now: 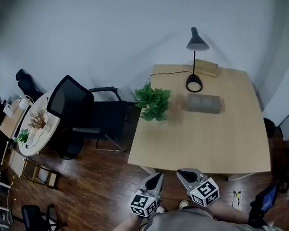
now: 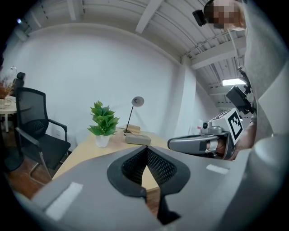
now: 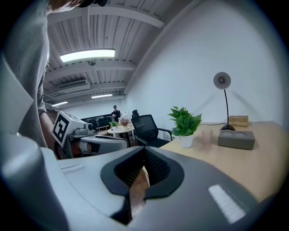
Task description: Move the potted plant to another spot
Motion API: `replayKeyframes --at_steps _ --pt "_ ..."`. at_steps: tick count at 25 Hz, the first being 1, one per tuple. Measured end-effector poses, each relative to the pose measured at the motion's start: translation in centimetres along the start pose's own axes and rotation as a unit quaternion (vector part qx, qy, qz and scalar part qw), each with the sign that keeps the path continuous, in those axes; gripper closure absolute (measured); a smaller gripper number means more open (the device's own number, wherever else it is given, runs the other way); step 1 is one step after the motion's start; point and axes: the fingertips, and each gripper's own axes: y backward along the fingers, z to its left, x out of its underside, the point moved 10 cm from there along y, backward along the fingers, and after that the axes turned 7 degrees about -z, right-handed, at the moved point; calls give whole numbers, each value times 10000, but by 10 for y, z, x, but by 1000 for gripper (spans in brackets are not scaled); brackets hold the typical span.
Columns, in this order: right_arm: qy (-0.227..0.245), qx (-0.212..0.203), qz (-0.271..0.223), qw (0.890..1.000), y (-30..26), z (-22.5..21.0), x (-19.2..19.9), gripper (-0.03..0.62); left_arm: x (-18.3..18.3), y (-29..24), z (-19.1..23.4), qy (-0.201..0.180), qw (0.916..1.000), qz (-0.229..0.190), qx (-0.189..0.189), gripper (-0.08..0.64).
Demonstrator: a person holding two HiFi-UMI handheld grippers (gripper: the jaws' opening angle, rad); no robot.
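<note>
A pale wooden table (image 1: 212, 141) stands against a plain white wall over dark wood flooring, and both grippers are held just off its near edge, well apart from anything on it. The left gripper (image 1: 157, 178) has its jaws pressed together with nothing between them, and the right gripper (image 1: 185, 175) is the same, tips meeting and empty. The potted plant (image 1: 153, 102) stands upright near the table's far left edge, its long axis vertical, with leaves spreading above a small white pot. From the left jaws it lies straight ahead across the table top; from the right jaws it lies ahead and off to the left. The left gripper therefore looks slightly the nearer of the two. Beyond the right jaws, further right than the plant, sit a grey block (image 1: 204, 103) and a black desk lamp (image 1: 196, 62). A black office chair (image 1: 81, 113) stands left of the plant, off the table. Any approach would probably need the jaws spread first and brought low to the pot, under the foliage.
</note>
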Motion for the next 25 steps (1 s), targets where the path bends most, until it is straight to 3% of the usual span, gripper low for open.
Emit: replayKeyframes --at_steps 11,25 --pt "-44 182 -96 9998 -4 53 -3 586 -7 38 2 76 9998 -152 65 560" --pt "-49 238 -156 9996 -9 64 -4 588 -14 47 5 61 9997 -243 -5 560"
